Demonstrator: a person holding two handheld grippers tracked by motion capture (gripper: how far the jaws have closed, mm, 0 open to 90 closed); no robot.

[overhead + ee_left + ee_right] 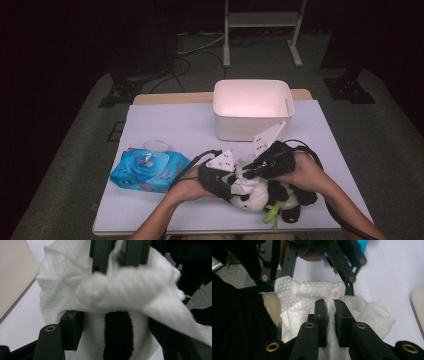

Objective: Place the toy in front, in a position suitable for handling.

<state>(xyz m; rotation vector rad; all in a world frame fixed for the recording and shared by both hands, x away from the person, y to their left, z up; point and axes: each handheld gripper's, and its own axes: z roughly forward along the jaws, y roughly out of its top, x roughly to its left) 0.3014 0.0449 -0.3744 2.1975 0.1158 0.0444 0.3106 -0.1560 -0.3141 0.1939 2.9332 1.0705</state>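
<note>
Now the right gripper (329,306) is pinching a white textured wet wipe (312,293) over the black-and-white plush panda (265,192) at the table's near edge, while the left gripper (110,322) is clamping the panda's head.

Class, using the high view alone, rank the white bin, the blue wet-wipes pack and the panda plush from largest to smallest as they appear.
1. White bin, clearly largest.
2. Blue wet-wipes pack and panda plush: similar in size; hands and grippers cover part of the plush, so no ranking between them.
</note>
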